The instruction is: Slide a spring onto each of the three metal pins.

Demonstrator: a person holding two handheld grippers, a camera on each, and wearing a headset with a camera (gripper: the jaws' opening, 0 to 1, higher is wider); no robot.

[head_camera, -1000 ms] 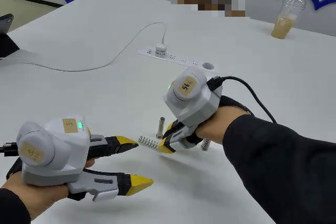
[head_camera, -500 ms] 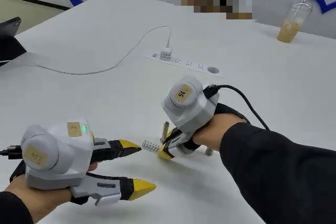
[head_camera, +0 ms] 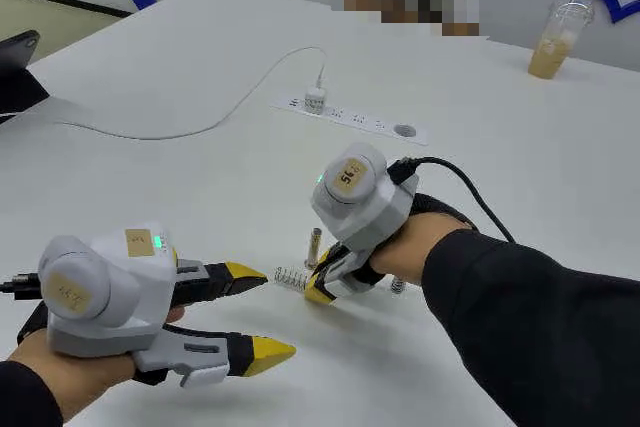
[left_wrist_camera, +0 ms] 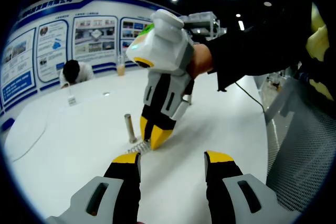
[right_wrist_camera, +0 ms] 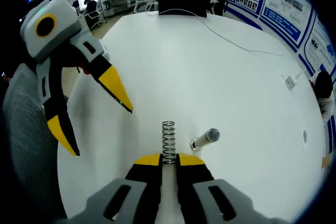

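R grip: my right gripper [head_camera: 318,292] has jaws nearly closed, pinching one end of the spring [head_camera: 290,277]. Tips low, at the table [head_camera: 200,177].
Spring: sticks out roughly level from the R tips toward my left gripper [head_camera: 272,313]. Free end is in the air or on the table, can't tell which. In the right gripper view the spring [right_wrist_camera: 168,139] runs straight out from between the yellow tips [right_wrist_camera: 169,158].
Pin: metal pin [head_camera: 313,247] stands upright on the table, just beside the spring, on the far side from me. Bare shaft, no coil on it. In the right gripper view the pin [right_wrist_camera: 205,138] is just right of the spring, not touching as far as I see.
L grip: jaws wide apart, nothing between them, held near the spring's free end. In the left gripper view my own tips [left_wrist_camera: 173,160] frame the R gripper [left_wrist_camera: 155,139], spring [left_wrist_camera: 137,148] and pin [left_wrist_camera: 128,127].
Bkgd: power strip [head_camera: 350,119] w/ white cable mid-table; cup w/ drink [head_camera: 556,42] at the far edge.
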